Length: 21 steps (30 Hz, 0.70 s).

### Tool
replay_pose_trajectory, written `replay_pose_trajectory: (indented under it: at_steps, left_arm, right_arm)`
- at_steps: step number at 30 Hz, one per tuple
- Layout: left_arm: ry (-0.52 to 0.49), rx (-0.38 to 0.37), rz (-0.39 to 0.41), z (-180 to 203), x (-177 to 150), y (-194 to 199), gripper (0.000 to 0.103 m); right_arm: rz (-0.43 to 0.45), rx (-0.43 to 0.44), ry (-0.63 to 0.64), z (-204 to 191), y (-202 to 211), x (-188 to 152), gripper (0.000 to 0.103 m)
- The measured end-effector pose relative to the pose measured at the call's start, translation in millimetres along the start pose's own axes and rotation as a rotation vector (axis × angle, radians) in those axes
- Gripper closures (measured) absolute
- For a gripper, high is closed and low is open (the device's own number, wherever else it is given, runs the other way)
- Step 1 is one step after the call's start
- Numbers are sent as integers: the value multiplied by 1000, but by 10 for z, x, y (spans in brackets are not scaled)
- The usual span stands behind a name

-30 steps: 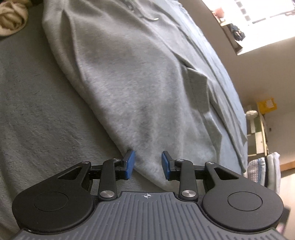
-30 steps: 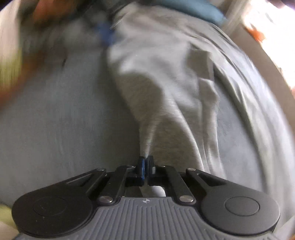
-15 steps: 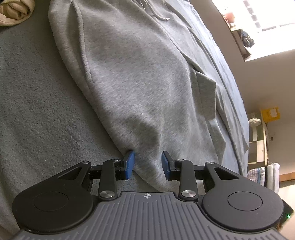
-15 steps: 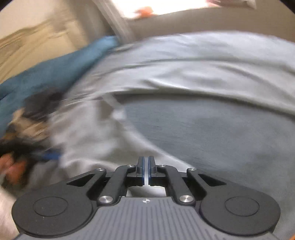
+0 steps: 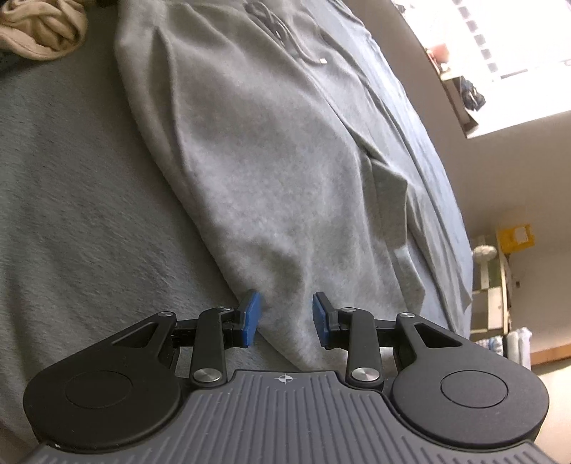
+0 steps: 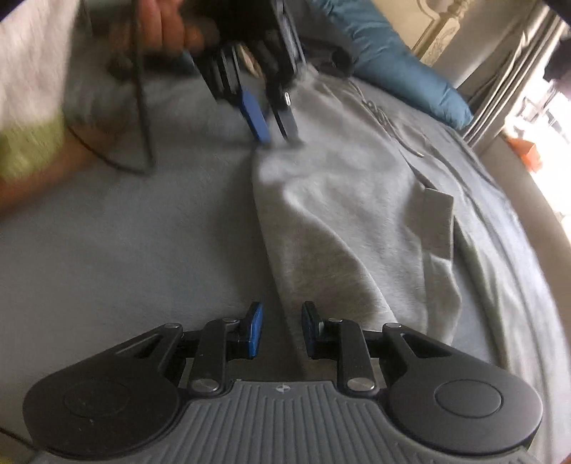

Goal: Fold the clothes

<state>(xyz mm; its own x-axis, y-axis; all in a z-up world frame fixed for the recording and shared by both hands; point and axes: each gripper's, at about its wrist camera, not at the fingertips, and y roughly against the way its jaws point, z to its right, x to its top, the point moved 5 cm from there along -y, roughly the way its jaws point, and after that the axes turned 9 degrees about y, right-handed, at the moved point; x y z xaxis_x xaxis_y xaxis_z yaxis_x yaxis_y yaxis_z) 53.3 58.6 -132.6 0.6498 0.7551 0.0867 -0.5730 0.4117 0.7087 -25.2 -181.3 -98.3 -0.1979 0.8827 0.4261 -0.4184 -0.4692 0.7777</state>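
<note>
While fingers gape, sweatpants edge between

From my left wrist camera I see the left gripper with its blue-padded jaws spread apart, straddling the near edge of the light grey fleece sweatpants. The garment lies stretched away from me across the darker grey blanket, a drawstring showing near its far end. A crumpled beige cloth sits at the top left corner, well apart from the sweatpants.
</note>
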Motion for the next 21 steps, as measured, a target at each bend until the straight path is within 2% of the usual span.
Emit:
replay_pose_trajectory:
  at_steps: [2,3,6,8,11,12,14,18,21]
  left_arm:
    - [7,14,12,-30,38,-13,72]
    - [10,20,17,-41,58,-24,72]
    - [-42,41,39,4,84,-46,72]
    - [-58,49,50,29,100,-50,72]
    - [-28,42,57,8,149,-53,72]
    - [-18,39,58,-1,166,-53,72]
    - [-7,37,61,-14,193,-51,72]
    - [1,48,79,-17,195,-61,73]
    - [-46,86,99,26,187,-52,78]
  right_arm:
    - [-13,-17,-19,49,-67,-10,87]
    - [-20,-20,-45,78,-79,-12,101]
    - [15,-8,-184,291,64,46,101]
    - [67,83,-365,522,230,65,101]
    - [150,324,-653,791,364,-37,101]
    - [167,397,-726,837,357,-96,101]
    - [147,490,-810,826,232,-217,101]
    - [65,580,-897,630,-21,-403,101]
    - [55,570,-896,588,26,-418,101]
